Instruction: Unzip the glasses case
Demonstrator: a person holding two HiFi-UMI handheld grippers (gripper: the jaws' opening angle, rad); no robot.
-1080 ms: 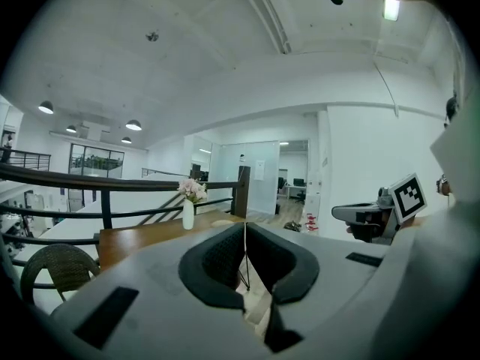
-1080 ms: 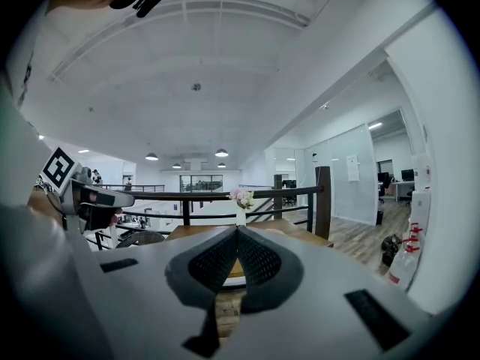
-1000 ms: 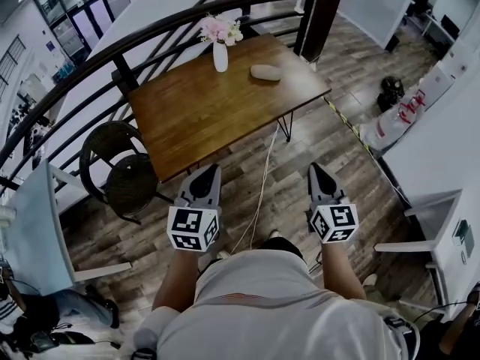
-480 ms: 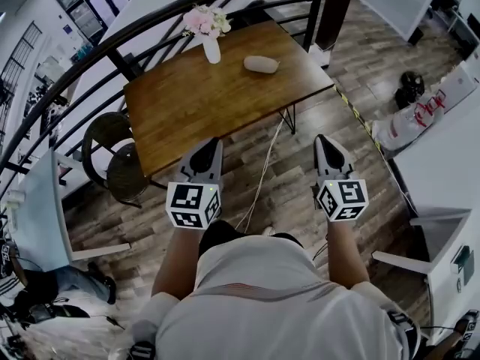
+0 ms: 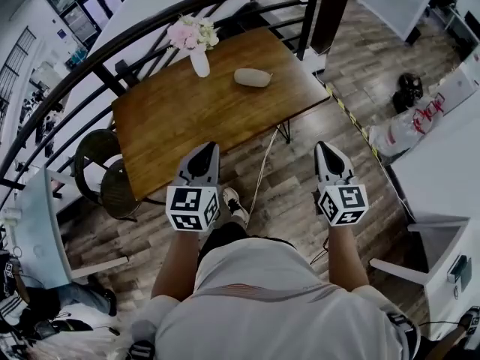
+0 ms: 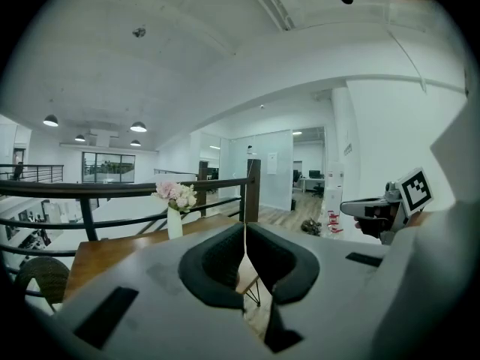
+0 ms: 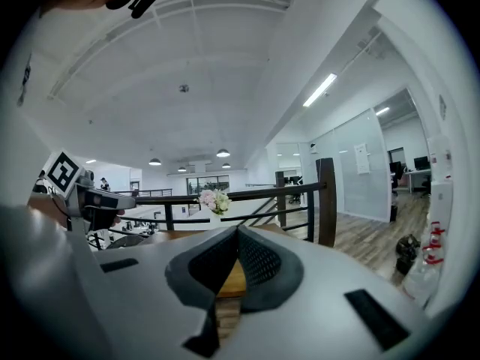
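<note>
Lying on the far side of the wooden table (image 5: 180, 118), the glasses case (image 5: 252, 77) is a pale, smooth, rounded oval. A vase of pink flowers (image 5: 199, 60) also stands on the table. The case's zip is too small to make out. At the table's near edge, well apart from the case, the left gripper (image 5: 203, 151) and right gripper (image 5: 327, 149) have their fingers pressed together, holding nothing.

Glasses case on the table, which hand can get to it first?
Probably left: the left tool sits at the edge of the table, nearer the glasses case. The right tool hangs over floor. Both are shut.
</note>
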